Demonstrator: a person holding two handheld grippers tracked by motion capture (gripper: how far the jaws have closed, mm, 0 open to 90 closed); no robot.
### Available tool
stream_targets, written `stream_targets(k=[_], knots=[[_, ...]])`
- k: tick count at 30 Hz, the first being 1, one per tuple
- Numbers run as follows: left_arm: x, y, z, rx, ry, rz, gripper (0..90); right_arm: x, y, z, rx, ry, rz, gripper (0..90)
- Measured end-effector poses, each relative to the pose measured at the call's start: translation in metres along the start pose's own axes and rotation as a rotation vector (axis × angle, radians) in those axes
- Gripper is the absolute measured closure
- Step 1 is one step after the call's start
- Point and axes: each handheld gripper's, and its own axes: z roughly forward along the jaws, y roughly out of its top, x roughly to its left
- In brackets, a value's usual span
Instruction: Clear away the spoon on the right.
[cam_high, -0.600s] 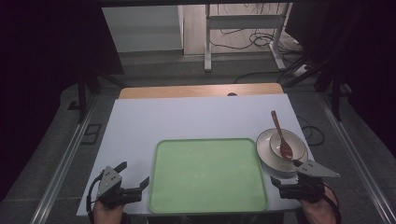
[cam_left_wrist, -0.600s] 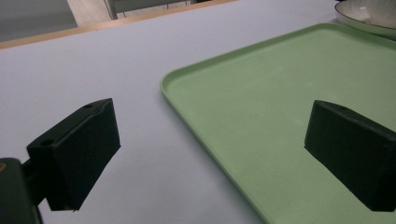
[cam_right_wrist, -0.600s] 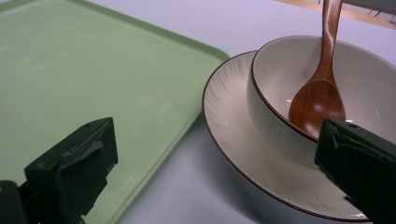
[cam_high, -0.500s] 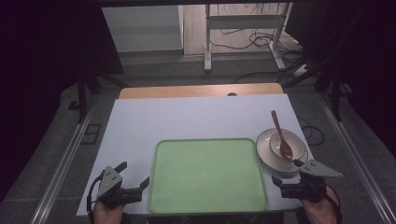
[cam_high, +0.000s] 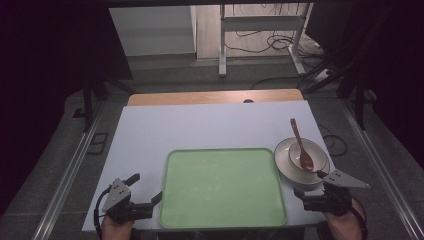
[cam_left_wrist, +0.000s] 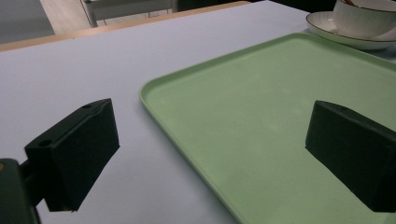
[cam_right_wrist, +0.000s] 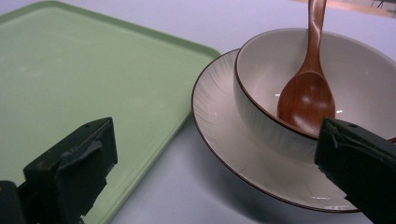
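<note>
Setup: a flat rectangular light-green plastic tray (cam_high: 223, 187) lies at the near middle of the white table (cam_high: 200, 127). Nothing rests on the tray surface. Just beside its right far corner, apart from it by a narrow strip of table, sits a round cream ceramic plate with a dark rim (cam_right_wrist: 219, 135). A cream ceramic bowl (cam_right_wrist: 261, 116) stands upright on the plate, and a brown wooden spoon (cam_right_wrist: 306, 95) lies in the bowl, scoop down, handle leaning over the far rim.

Right gripper (cam_high: 314, 190): low at the near right corner of the table, just near of the plate. Jaws spread wide, nothing between them. In the right gripper view the plate's near edge and the bowl lie between the two jaws, but no contact is visible.

Left gripper (cam_high: 147, 189): low at the near left corner of the tray. Jaws wide apart, nothing held. In the left gripper view one jaw is over the table and the other over the tray, so they straddle the tray's edge without closing on it.

Progress, as judged: very early. The dishes are untouched and off the tray. The likely work is moving the bowl, plate and spoon onto the tray, or lifting the tray; all of that remains. The approach to the plate appears to be the step in hand.
</note>
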Motion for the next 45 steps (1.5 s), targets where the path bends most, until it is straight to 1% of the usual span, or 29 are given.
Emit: stream_targets(k=[2,4,7,11,18,21,27,29,31,32,37,38,41,42,45], knots=[[0.001,0.0,0.0,-0.002,-0.001,-0.007,2.6,0.0,0.0,0.0,0.008,0.001,-0.002,0.0],[0.001,0.0,0.0,-0.003,-0.002,-0.008,2.6,0.0,0.0,0.001,0.014,-0.008,-0.019,0.0],[0.0,0.0,0.0,-0.003,0.0,-0.008,2.6,0.0,0.001,0.0,0.007,-0.018,-0.03,0.0],[0.0,0.0,-0.001,-0.006,0.0,-0.009,2.6,-0.001,0.004,-0.001,-0.008,-0.044,-0.038,0.0],[-0.001,0.001,-0.001,-0.011,0.004,0.001,2.7,-0.004,0.008,-0.003,-0.027,-0.057,-0.027,0.0],[-0.001,0.001,-0.002,-0.013,0.007,-0.011,2.7,-0.005,0.011,-0.003,-0.03,-0.07,-0.029,0.0],[-0.001,0.001,-0.001,-0.005,0.008,-0.017,2.7,-0.008,0.015,-0.002,-0.037,-0.066,-0.035,0.0],[-0.001,0.001,-0.001,-0.003,0.009,-0.014,2.7,-0.011,0.018,0.0,-0.034,-0.047,0.0,0.0],[-0.001,0.001,-0.001,-0.003,0.01,-0.013,2.7,-0.012,0.018,0.0,-0.034,-0.041,0.005,0.0],[-0.001,0.001,-0.001,-0.004,0.01,-0.014,2.7,-0.013,0.02,0.002,-0.021,-0.037,0.006,0.0],[-0.001,0.001,-0.001,-0.005,0.013,-0.017,2.7,-0.015,0.024,0.004,-0.01,-0.044,-0.002,0.0],[-0.001,0.001,-0.001,-0.006,0.014,-0.016,2.7,-0.016,0.028,0.005,-0.002,-0.042,-0.001,0.0],[-0.001,0.001,-0.001,-0.006,0.014,-0.016,2.7,-0.017,0.031,0.006,0.003,-0.042,-0.003,0.0],[-0.001,0.001,-0.001,-0.005,0.014,-0.015,2.7,-0.018,0.034,0.007,0.003,-0.05,-0.013,0.0],[-0.001,0.001,-0.001,-0.005,0.015,-0.015,2.7,-0.019,0.037,0.009,0.008,-0.054,-0.02,0.0]])
